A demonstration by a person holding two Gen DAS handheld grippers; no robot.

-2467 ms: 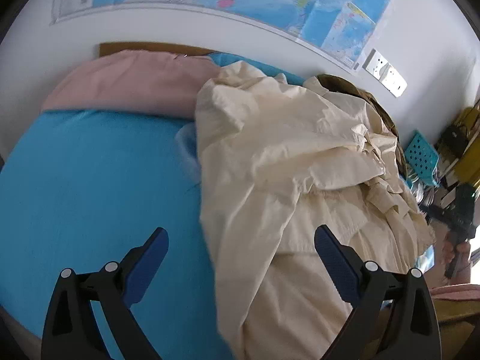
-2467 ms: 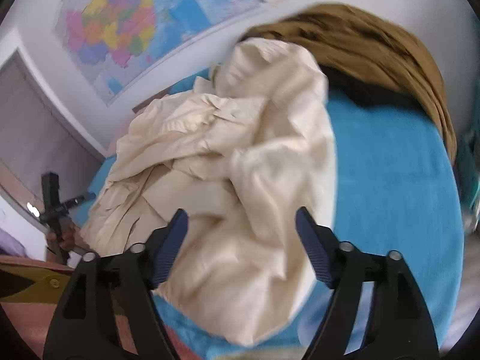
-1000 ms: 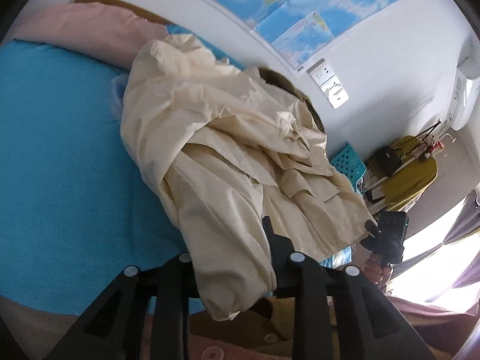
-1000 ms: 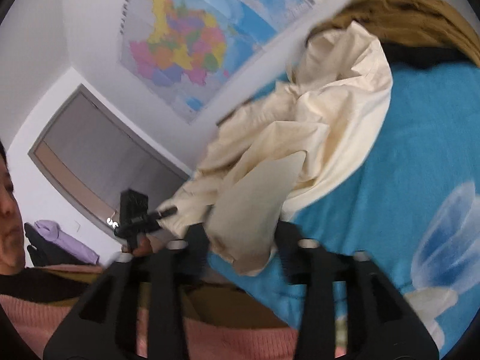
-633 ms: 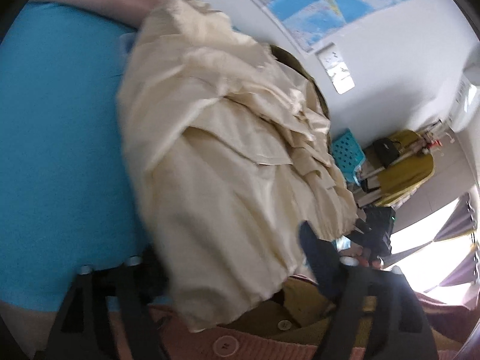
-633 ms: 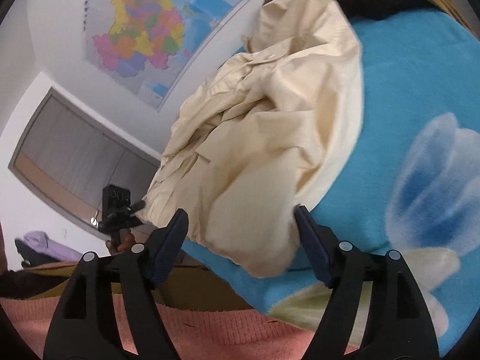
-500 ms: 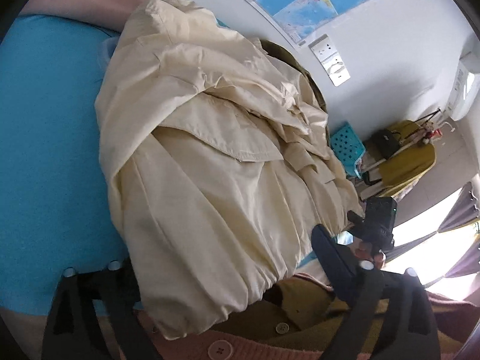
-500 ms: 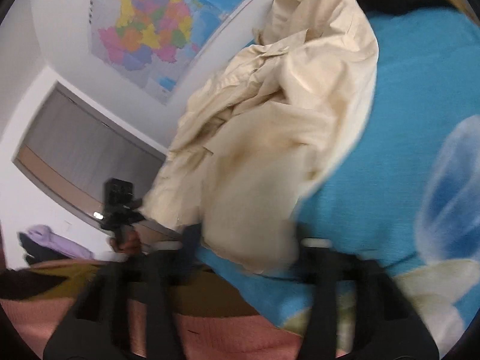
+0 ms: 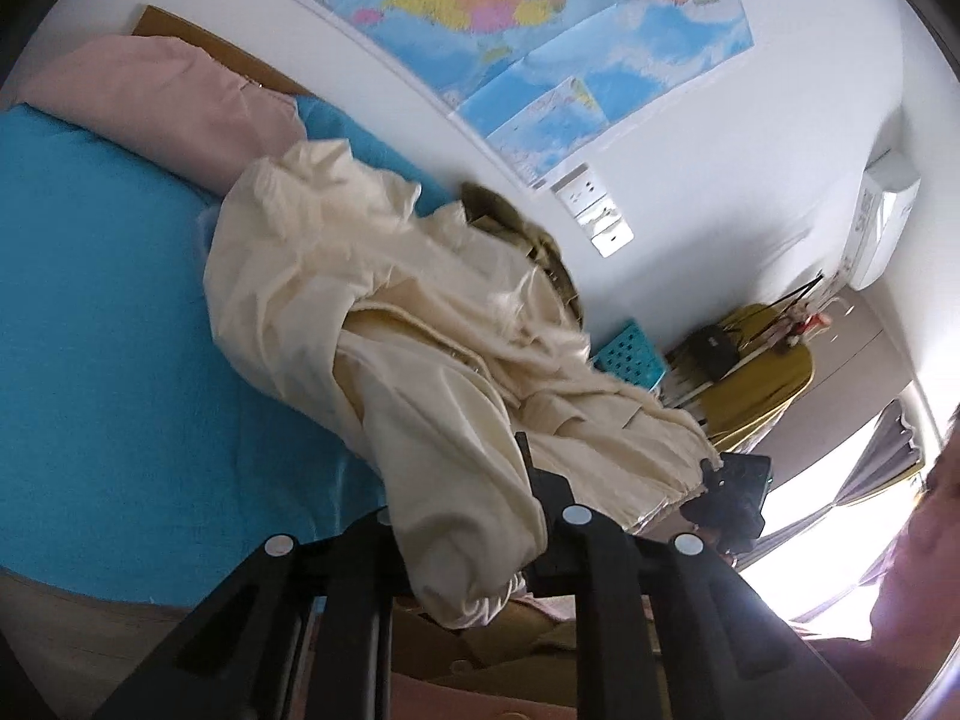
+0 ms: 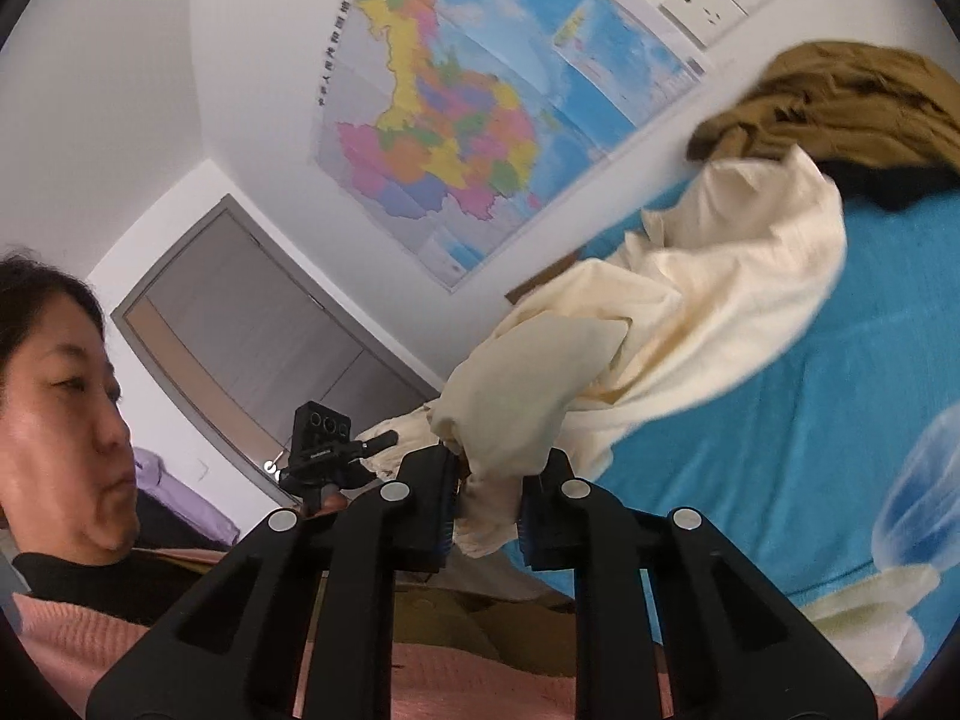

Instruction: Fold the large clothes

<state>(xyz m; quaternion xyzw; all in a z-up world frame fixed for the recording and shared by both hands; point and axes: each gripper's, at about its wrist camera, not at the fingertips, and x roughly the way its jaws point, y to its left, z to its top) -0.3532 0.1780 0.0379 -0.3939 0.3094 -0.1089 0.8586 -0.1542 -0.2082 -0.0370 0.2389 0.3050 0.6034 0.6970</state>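
- My right tool (image 10: 483, 516) is clamped on a bunched hem of the cream jacket (image 10: 690, 312), the cloth pinched between its two blue-padded fingers, nearest to me.
- My left tool (image 9: 474, 522) grips another gathered edge of the same jacket (image 9: 384, 300); the fabric wraps over one finger, so I judge it closed on cloth.
- From both grips the jacket drapes away across the blue bed (image 9: 102, 330), its far end lying in a heap just short of the pink pillow (image 9: 162, 102).
- It looks thin, soft and light; it sags wherever I do not hold it, so it should fold easily but will not keep a line by itself.
- The weave seems smooth, so a shallow pinch could slip. I would hold at the elasticated hem or a seam, where the cloth is thickest.
- Beyond the jacket, touching its far end, lies a brown garment (image 10: 840, 96) against the wall, under the map (image 10: 468, 120).
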